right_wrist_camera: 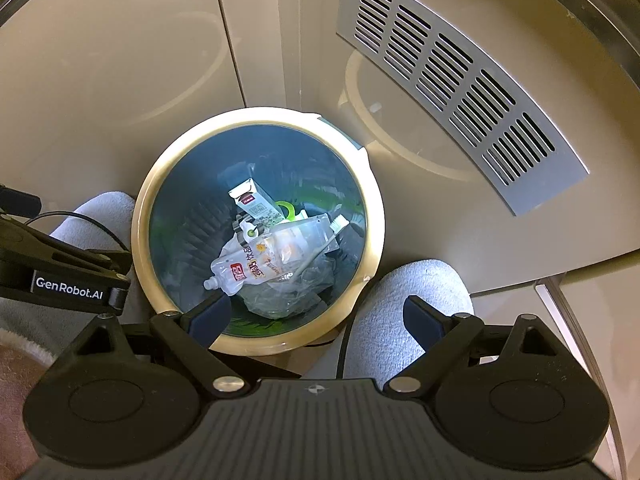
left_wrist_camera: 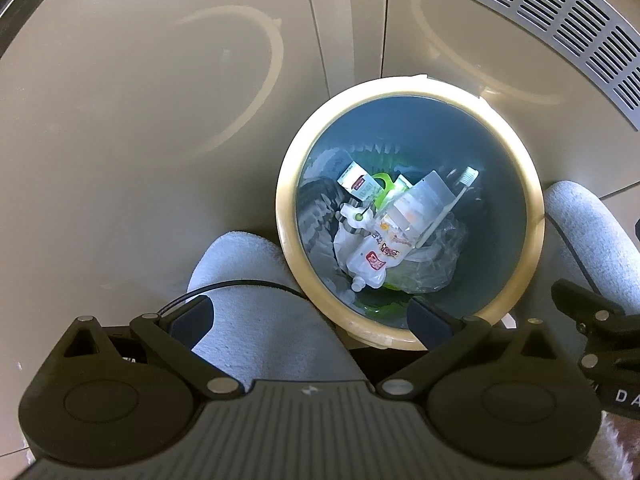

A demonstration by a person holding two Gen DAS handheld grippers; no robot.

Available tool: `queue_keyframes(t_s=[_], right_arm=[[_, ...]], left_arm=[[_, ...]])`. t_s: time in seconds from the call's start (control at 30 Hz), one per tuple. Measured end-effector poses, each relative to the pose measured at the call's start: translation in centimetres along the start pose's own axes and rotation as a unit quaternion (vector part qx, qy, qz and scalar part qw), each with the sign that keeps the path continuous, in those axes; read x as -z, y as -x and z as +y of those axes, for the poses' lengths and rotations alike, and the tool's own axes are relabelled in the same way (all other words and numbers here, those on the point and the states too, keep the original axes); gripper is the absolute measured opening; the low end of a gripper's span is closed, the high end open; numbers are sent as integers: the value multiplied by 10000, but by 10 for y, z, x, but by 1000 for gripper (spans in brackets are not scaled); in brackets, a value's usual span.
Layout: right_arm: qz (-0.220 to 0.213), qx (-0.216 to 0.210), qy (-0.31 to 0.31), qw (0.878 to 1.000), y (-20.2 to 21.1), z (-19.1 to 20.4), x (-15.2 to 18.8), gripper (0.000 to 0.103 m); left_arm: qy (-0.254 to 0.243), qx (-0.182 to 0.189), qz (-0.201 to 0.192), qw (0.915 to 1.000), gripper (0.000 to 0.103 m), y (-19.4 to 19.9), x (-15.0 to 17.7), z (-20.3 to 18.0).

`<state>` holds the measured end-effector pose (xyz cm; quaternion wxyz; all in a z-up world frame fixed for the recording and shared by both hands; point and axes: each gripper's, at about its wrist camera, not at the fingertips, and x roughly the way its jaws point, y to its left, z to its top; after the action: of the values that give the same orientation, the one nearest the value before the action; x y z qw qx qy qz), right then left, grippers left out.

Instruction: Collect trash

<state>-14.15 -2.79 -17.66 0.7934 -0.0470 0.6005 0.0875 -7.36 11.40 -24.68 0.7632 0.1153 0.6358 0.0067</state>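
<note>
Trash, including a drink pouch (left_wrist_camera: pixel 370 258), toothbrush (left_wrist_camera: pixel 448 208) and small carton (right_wrist_camera: pixel 256 202), lies inside a round cream-rimmed bin (left_wrist_camera: pixel 288 216) on the floor. Left gripper (left_wrist_camera: pixel 312 320) and right gripper (right_wrist_camera: pixel 316 316) hover above the bin's near rim, jaws wide apart, holding nothing.

We're looking at a home, probably a bathroom: glossy beige floor tiles (right_wrist_camera: pixel 100 80), a metal floor vent (right_wrist_camera: pixel 460 92), and a bin (left_wrist_camera: pixel 534 216) holding a toothbrush (left_wrist_camera: pixel 448 204).

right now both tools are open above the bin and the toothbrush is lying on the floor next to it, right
Not quite. The toothbrush is inside the bin, leaning on the other trash, as the left wrist view shows. The rest holds: the left tool and right tool are both open above the bin.
</note>
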Motion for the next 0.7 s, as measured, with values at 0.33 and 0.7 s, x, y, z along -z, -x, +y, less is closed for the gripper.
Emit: queue_keyframes(t_s=[0.33,0.7], right_arm=[[-3,-1,-1,10000,0,0,0,94],[3,-5,2,10000,-1,0,0,94]], left_arm=[[-22,-24,-28,10000,103,1,0,0],[-20,-60,-32,10000,103,2,0,-1]])
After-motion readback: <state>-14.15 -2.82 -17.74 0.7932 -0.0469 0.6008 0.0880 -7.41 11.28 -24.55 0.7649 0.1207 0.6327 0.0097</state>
